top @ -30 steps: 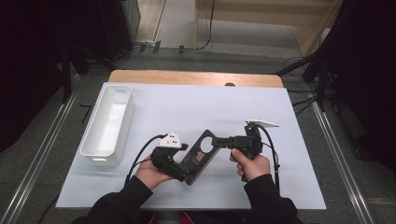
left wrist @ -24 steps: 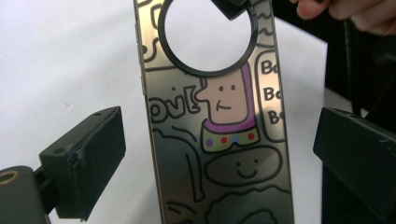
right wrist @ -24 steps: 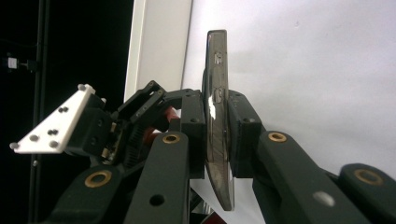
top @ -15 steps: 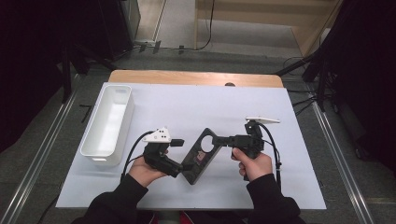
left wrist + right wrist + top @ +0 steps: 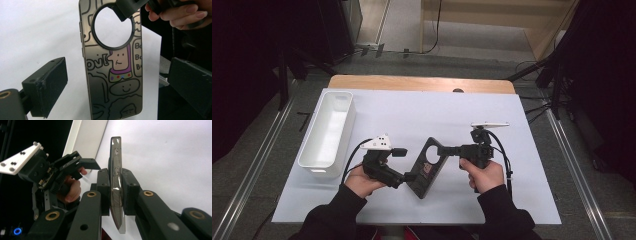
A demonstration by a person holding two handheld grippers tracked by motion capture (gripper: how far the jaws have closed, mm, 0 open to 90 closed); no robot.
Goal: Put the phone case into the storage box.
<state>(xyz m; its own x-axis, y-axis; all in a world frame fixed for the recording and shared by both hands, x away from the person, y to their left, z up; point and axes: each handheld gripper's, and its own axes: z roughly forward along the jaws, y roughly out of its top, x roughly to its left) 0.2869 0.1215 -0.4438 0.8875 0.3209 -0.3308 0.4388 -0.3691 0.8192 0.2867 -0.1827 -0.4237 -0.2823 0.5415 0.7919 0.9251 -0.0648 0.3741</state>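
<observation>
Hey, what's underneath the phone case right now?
Under the phone case lies the white table sheet, visible through its round camera hole in the left gripper view. The sheet directly behind the case's printed body is covered.

Your left gripper view cuts off the phone case (image 5: 112, 75) at top and bottom; its lower drawings blur.

phone case (image 5: 112, 75): glossy plastic | bin (image 5: 328, 132): smooth white plastic | jaws: matt blk

The left tool (image 5: 409, 176) has been shifted slightly left and lower along the phone case (image 5: 427, 167), and its white top plate (image 5: 377, 143) is seen farther left.
</observation>
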